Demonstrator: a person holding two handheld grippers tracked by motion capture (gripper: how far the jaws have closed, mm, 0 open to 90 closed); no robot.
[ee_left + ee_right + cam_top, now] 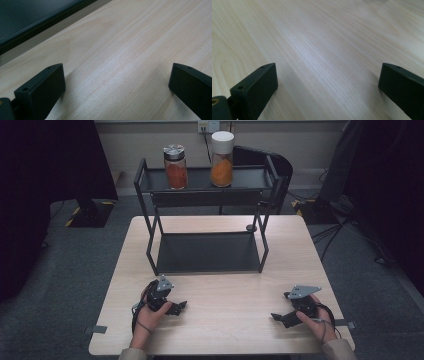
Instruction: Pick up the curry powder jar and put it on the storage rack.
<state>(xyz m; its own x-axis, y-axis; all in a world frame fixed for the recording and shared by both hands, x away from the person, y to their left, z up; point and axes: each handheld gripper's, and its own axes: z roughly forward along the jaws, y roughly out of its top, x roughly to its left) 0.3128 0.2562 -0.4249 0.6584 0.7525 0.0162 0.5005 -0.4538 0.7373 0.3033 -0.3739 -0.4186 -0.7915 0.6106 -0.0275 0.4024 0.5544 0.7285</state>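
Observation:
A black two-tier metal rack (207, 252) stands at the back of the light wooden table (225, 320). On its top shelf stand a glass jar with a dark lid (175, 166) and a taller jar with a white lid (222, 159), both holding orange powder. My left gripper (181, 306) rests low at the table's front left, held in a hand, jaws wide apart over bare wood (117, 75). My right gripper (276, 317) sits at the front right, also open, with nothing between its fingers (254, 90).
The rack's lower shelf (207, 254) is bare, and its dark edge (37, 22) shows in the left gripper view. A chair (272, 162) stands behind the table. Dark stands and cables lie on the grey carpet at both sides.

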